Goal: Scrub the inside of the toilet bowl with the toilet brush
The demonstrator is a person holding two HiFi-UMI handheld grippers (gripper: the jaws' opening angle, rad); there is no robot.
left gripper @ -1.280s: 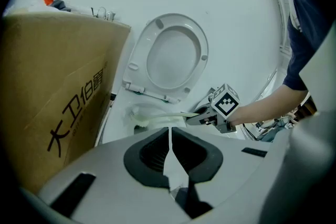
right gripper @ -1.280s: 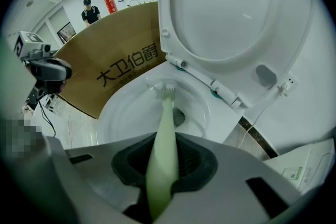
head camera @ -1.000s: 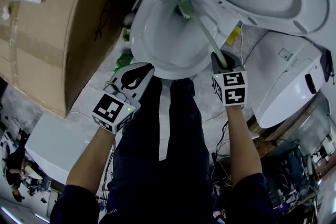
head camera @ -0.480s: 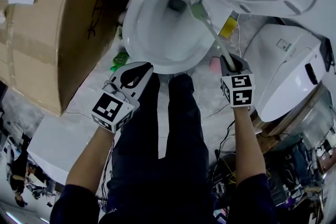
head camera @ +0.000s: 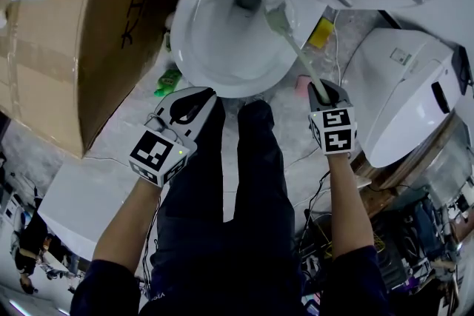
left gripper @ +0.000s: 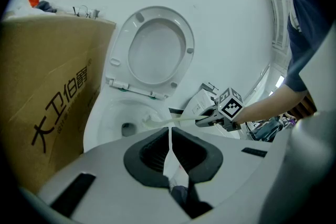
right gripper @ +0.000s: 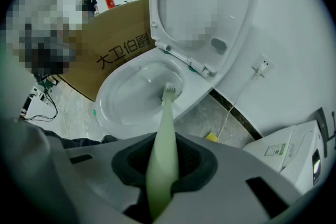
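Toilet brush (head camera: 300,59) is clamped in your right gripper (head camera: 323,93), its head at the right inner wall of the toilet bowl (head camera: 237,90); scrubbing looks under way, with the far-left wall probably left to do; your left gripper (head camera: 189,106) hangs closed and empty.

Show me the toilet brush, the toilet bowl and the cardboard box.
toilet brush (head camera: 300,55), head view, middle of its handle.
toilet bowl (head camera: 211,48), head view, its inner wall.
cardboard box (head camera: 67,33), head view, its broad brown face.

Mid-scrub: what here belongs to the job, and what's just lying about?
Job: toilet brush, toilet bowl, right tool gripping the brush.
Lying about: cardboard box, green bottle, yellow block, white unit; left tool shut, empty.
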